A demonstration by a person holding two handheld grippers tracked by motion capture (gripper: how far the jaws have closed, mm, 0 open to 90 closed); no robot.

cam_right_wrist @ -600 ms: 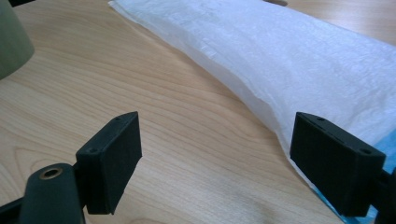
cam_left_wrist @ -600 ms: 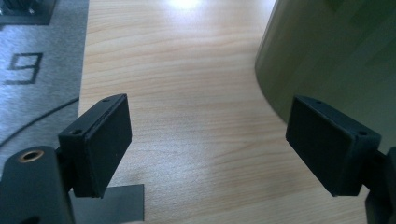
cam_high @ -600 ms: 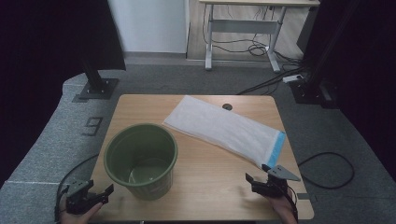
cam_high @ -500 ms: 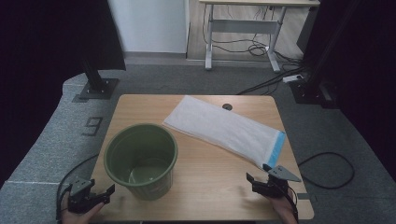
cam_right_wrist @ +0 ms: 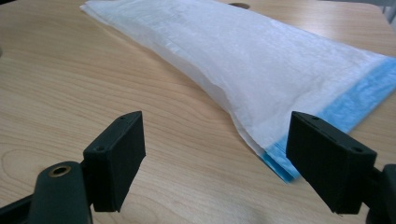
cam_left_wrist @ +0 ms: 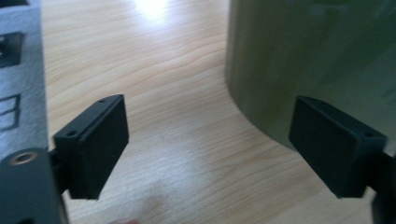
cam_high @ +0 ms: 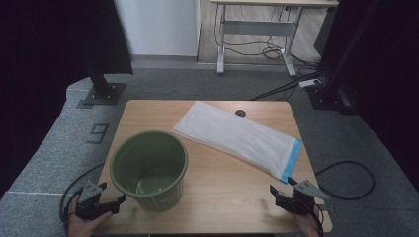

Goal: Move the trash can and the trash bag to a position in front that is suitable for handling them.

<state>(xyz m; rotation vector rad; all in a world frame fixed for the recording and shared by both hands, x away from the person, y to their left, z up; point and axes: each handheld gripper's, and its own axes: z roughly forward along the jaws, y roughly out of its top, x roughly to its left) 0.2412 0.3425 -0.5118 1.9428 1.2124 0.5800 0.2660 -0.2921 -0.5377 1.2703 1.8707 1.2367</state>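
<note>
**Plainly, both your grippers stood open near the bucket and the bag**

You held the left gripper (cam_high: 104, 201) at the table's (cam_high: 222, 182) near left corner, jaws apart and empty, just beside the green bucket (cam_high: 149, 168). Your right gripper (cam_high: 286, 193) gaped near the white bag's (cam_high: 237, 136) blue-edged end. A "9" (cam_high: 99, 132) marked the grey floor mat. Your right gripper view showed the bag's layered blue edge (cam_right_wrist: 345, 112); your left one showed the bucket's wall (cam_left_wrist: 303, 60).

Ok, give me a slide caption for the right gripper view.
Open right gripper poised low over the wooden table, facing the blue-edged end of a flat white bag.
</note>
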